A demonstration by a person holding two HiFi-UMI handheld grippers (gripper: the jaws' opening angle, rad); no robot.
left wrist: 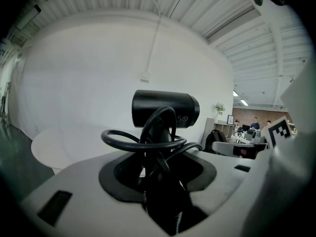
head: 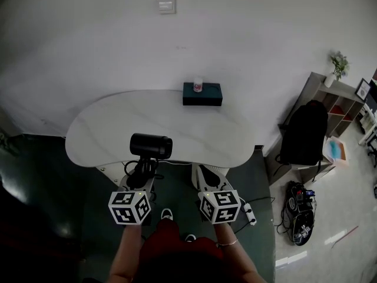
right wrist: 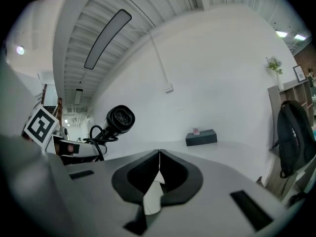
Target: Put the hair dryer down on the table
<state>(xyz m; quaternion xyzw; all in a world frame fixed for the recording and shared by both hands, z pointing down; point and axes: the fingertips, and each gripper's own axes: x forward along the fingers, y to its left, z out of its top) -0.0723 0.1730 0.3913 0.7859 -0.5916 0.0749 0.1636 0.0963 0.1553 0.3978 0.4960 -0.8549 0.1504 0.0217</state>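
Hair dryer [head: 151, 146], black with looped cord [left wrist: 140, 141], clamped upright in left claw [head: 141, 175]; right claw [right wrist: 159, 157] closed, empty.

**What We Cannot Make Out**

We lose the handle of the hair dryer [left wrist: 165, 108] behind its looped cord [left wrist: 137, 145] and down inside the left gripper [left wrist: 160, 189]. At 12 o'clock on the table [head: 100, 128] in the head view, 1 small object [head: 198, 85] atop the dark box [head: 202, 96] is too small to identify. The person's 2 forearms [head: 125, 253] are cut off at 6 o'clock.
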